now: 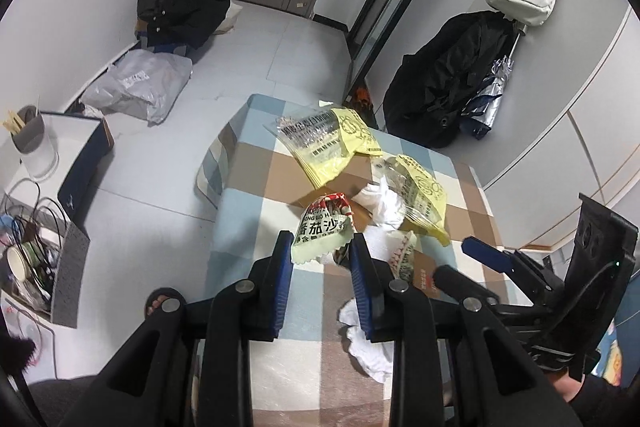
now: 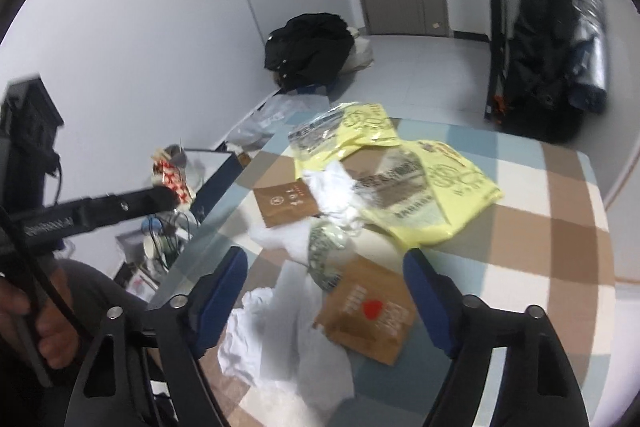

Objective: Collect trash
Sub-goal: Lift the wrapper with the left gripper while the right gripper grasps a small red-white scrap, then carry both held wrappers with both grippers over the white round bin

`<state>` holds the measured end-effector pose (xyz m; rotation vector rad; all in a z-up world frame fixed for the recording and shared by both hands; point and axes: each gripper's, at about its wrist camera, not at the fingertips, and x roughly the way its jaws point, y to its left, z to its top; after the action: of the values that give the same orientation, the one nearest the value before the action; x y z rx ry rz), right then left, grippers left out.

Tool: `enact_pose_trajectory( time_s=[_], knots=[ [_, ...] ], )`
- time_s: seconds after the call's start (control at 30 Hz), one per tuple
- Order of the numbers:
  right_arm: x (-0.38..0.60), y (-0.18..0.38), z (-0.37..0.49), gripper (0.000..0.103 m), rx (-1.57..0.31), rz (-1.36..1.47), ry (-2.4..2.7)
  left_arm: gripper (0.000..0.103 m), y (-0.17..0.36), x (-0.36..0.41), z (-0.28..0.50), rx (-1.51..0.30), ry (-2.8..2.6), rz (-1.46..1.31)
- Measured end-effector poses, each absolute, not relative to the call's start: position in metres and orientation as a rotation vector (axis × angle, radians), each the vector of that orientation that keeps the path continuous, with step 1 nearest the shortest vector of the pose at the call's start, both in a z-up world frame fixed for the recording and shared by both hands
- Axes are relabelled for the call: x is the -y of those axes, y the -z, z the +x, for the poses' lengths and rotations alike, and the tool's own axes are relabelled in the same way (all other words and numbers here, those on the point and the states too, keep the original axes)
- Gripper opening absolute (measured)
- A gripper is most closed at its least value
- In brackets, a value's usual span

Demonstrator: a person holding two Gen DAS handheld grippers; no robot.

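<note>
**Left tongs clamped on ketchup sachet, right tongs wide over the litter**

Left tongs (image 1: 320, 251) grip a small ketchup sachet (image 1: 325, 231) by its serrated lower edge, lifted above the checked worktop (image 1: 256, 187). Sachet's long axis runs roughly in line with the fingers, red-printed end pointing away from the camera, white-green end at the pads.

Right tongs (image 2: 326, 275) stand apart, nothing pinched, hovering over a brown paper packet (image 2: 366, 311) with a red heart and crumpled white tissue (image 2: 280, 327). Packet lies flat, long axis slanting from near-right to far-left. Right view is blurred.

Further back on the worktop: two yellow plastic wrappers (image 1: 328, 147), flat and overlapping, another brown packet (image 2: 282, 205), more tissue between them. A person's hand (image 2: 24, 311) holds the left handle.
</note>
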<state>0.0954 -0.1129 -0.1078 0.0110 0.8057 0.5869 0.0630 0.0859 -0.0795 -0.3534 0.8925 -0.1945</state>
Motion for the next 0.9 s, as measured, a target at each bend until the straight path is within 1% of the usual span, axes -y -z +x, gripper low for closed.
enact_pose_trajectory(
  time_s=[0.07,0.1,0.23,0.43,0.47,0.53,0.67,0.9],
  knots=[
    [0.101,0.111,0.098,0.073,-0.794,-0.043,-0.586,0.023,0.079,-0.088,0.065,-0.886,0.2,-0.352],
    [0.096,0.112,0.099,0.068,-0.791,-0.063,-0.585,0.023,0.078,-0.091,0.065,-0.882,0.202,-0.359],
    [0.088,0.123,0.109,0.056,-0.821,-0.074,-0.591,0.023,0.077,-0.098,0.065,-0.87,0.2,-0.381],
    [0.079,0.137,0.119,0.032,-0.852,-0.133,-0.581,0.023,0.077,-0.099,0.066,-0.87,0.213,-0.389],
    [0.078,0.138,0.12,0.026,-0.859,-0.139,-0.577,0.023,0.077,-0.099,0.067,-0.871,0.213,-0.389],
    [0.08,0.139,0.121,0.019,-0.858,-0.131,-0.57,0.023,0.077,-0.1,0.067,-0.876,0.206,-0.39],
    [0.085,0.136,0.12,0.014,-0.855,-0.097,-0.577,0.023,0.078,-0.103,0.07,-0.887,0.204,-0.416],
    [0.093,0.125,0.117,0.011,-0.831,-0.043,-0.612,0.023,0.079,-0.095,0.069,-0.893,0.193,-0.39]
  ],
)
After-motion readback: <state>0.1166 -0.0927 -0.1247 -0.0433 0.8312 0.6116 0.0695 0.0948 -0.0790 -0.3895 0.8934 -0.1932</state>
